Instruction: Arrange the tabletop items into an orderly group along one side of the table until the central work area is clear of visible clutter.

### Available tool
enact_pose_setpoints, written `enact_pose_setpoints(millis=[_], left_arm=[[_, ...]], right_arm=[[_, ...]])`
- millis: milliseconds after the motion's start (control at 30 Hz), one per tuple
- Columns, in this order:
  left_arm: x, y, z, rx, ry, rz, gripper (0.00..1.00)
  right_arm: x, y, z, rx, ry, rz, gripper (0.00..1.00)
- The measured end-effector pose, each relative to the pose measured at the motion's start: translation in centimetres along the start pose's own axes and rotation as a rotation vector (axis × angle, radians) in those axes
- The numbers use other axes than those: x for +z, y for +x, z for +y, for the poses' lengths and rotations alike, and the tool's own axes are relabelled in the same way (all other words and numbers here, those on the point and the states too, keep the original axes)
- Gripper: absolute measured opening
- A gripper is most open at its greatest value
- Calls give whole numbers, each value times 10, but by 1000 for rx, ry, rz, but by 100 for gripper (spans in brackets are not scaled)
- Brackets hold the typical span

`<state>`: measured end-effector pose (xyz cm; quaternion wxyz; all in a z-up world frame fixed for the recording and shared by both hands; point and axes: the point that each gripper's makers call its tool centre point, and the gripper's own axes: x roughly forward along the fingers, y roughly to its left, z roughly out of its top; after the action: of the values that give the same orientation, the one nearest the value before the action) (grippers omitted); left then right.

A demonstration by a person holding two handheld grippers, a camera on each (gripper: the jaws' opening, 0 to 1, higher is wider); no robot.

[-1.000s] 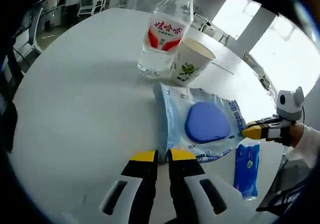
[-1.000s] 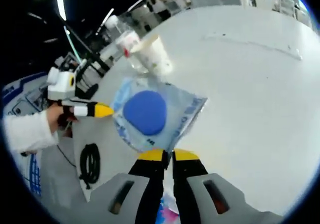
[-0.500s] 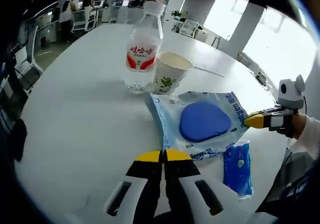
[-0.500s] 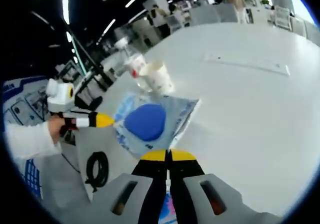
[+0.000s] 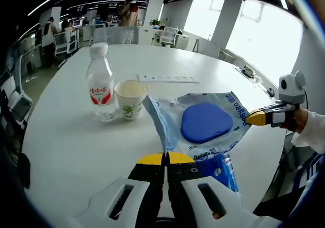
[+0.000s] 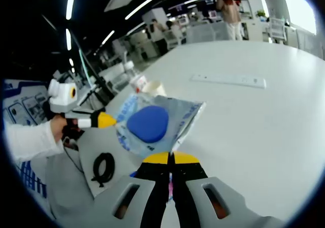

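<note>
Two grippers pinch one packet: left gripper (image 5: 166, 159) and right gripper (image 6: 170, 158), jaws closed on opposite edges of the blue wipes packet (image 5: 205, 122), held above the surface (image 5: 76, 136) near its edge. Beyond, paper cup (image 5: 129, 99) touches water bottle (image 5: 100, 90); power strip (image 5: 167, 78) farther off. Grouping looks partly done.

Red label w/ white script on water bottle (image 5: 100, 88), not readable
</note>
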<state>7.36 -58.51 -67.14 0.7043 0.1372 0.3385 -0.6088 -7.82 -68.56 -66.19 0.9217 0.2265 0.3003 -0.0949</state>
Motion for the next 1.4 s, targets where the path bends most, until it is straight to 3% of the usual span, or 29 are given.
enact_pose_setpoints(millis=[200, 367, 500, 833, 1067, 1233, 1400], left_arm=[[14, 9, -27, -38, 108, 13, 0], [29, 19, -35, -39, 124, 13, 0], [36, 28, -39, -40, 183, 26, 0], [36, 59, -14, 20, 162, 91, 0], [26, 79, 10, 53, 133, 132, 0], [24, 95, 19, 61, 158, 162, 0], [19, 110, 29, 71, 133, 184, 0]], right_arm=[[5, -22, -23, -58, -22, -30, 0], [10, -28, -35, -91, -38, -43, 0], [18, -25, -50, -132, -17, -63, 0], [29, 17, -70, -180, -98, 11, 0], [33, 47, -75, -173, -248, 82, 0], [25, 66, -87, -182, -276, 128, 0], [19, 80, -97, -166, -230, 163, 0]])
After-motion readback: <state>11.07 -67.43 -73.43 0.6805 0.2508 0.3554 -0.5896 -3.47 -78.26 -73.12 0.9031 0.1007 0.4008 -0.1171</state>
